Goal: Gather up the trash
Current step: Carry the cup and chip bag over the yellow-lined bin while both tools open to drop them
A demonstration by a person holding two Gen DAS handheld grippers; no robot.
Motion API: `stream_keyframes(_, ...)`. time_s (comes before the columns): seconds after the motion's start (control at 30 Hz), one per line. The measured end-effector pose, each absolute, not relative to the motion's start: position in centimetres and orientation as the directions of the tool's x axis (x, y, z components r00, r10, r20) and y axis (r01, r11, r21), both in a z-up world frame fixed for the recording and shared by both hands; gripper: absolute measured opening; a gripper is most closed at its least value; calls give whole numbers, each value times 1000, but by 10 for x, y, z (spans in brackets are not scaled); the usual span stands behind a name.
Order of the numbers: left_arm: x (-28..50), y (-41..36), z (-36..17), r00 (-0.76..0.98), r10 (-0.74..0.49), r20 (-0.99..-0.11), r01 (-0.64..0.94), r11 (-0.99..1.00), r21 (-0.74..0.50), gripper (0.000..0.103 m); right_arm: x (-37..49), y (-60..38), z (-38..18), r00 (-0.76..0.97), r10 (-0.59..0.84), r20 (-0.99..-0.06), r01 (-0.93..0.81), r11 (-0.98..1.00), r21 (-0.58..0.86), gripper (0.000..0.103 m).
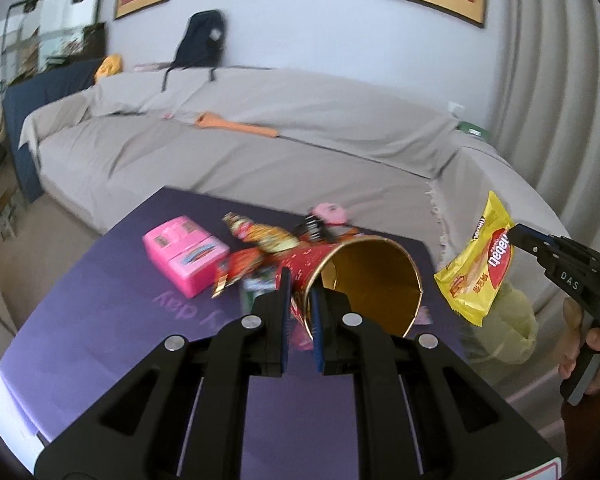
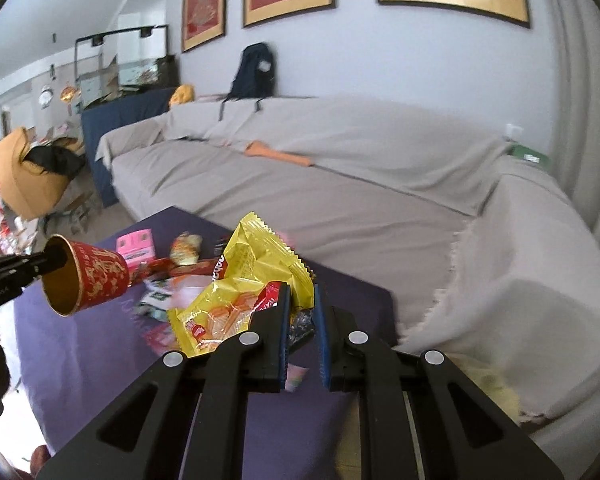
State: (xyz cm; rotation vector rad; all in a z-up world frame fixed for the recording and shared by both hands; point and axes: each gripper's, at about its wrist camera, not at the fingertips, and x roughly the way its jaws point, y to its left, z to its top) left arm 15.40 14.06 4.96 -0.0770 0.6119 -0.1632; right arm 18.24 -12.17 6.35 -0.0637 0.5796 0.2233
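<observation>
1. The left tongs (image 1: pixel 300 300) are closed on the rim of a red cup (image 1: pixel 364 280), one finger inside and one outside; the cup is lifted off the purple tabletop (image 1: pixel 100 320), tipped on its side.
2. The right tongs (image 2: pixel 300 312) grip a yellow wrapper (image 2: pixel 256 280) by one edge, held in the air past the tabletop's right edge.
3. What matters next, I'd say: the cup's long axis runs from its base at the left to its gold mouth, which opens toward the wrapper. The right hand (image 1: pixel 596 356) holds it near that mouth and is the one to bring it across.
4. More wrappers (image 1: pixel 260 240) and a pink box (image 1: pixel 184 256) lie on the tabletop behind the cup, uncollected.
</observation>
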Motion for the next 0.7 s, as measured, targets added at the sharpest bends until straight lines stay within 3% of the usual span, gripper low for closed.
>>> stream_keyframes(0.23, 161, 57, 64, 785, -271, -557, 280, 957, -71, 8, 158, -212, 62, 846, 38, -531, -56, 998, -18, 13)
stream_keyframes(0.5, 183, -46, 53, 675, -451, -584, 467, 874, -135, 8, 145, -286, 40, 822, -155, -549, 111, 988, -112, 13)
stream_keyframes(0.7, 206, -85, 38, 619, -491, -612, 506, 846, -168, 8, 171, -301, -1, 781, -257, -569, 156, 963, -221, 13)
